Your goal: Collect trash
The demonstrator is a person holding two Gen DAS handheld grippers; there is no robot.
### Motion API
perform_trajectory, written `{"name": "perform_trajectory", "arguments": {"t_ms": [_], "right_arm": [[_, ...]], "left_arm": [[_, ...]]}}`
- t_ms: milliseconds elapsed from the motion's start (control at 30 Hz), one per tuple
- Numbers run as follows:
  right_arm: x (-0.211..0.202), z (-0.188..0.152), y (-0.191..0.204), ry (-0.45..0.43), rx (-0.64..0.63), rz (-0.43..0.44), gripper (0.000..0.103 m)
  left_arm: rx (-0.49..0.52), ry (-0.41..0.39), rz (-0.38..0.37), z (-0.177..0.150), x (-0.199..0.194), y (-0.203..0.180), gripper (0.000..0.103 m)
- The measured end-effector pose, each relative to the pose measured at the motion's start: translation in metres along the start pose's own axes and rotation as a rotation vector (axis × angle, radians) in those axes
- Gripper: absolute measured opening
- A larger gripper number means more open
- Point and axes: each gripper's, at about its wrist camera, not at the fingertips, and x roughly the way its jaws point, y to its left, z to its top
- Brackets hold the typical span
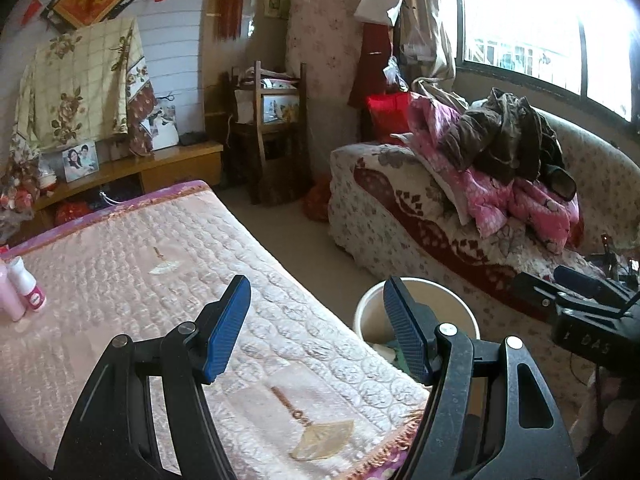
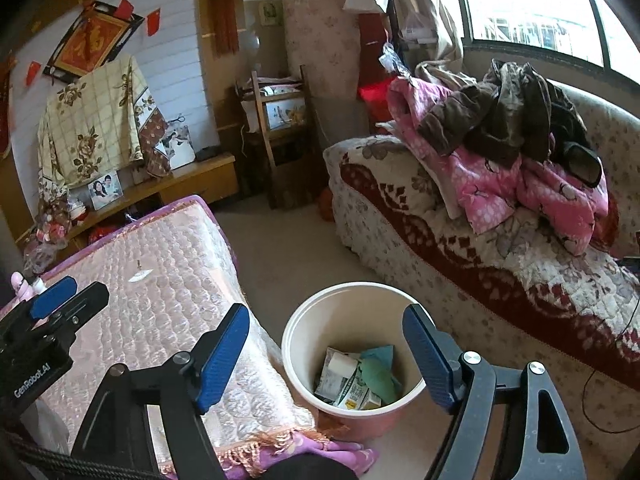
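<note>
A pink bin (image 2: 296,344) with a cream inside stands on the floor beside the table; it holds trash (image 2: 352,380): cartons, white paper and a green scrap. My right gripper (image 2: 326,320) is open and empty above the bin's rim. My left gripper (image 1: 316,292) is open and empty over the table's right edge, with the bin (image 1: 368,312) just behind its right finger. Each gripper shows in the other's view: the right one (image 1: 576,292) at the right edge, the left one (image 2: 60,300) at the left edge. Two small bottles (image 1: 20,292) stand at the table's left.
The table (image 1: 140,248) has a pink quilted cover. A sofa (image 2: 420,240) piled with pink and brown clothes (image 2: 500,140) runs along the right under the window. A wooden cabinet (image 1: 160,164) and a chair (image 1: 276,136) stand at the back. Bare floor (image 2: 280,248) lies between table and sofa.
</note>
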Motion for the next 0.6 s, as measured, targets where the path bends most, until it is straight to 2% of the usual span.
{"name": "perform_trajectory", "arguments": {"t_ms": [267, 600], "right_arm": [[-0.027, 0.009, 0.023, -0.047, -0.084, -0.005, 0.084], [-0.043, 0.015, 0.015, -0.097, -0.065, 0.007, 0.086]], "left_arm": [[0.012, -0.017, 0.071, 0.001, -0.005, 0.023, 0.068], [0.004, -0.043, 0.078, 0.006, -0.018, 0.021, 0.068]]}}
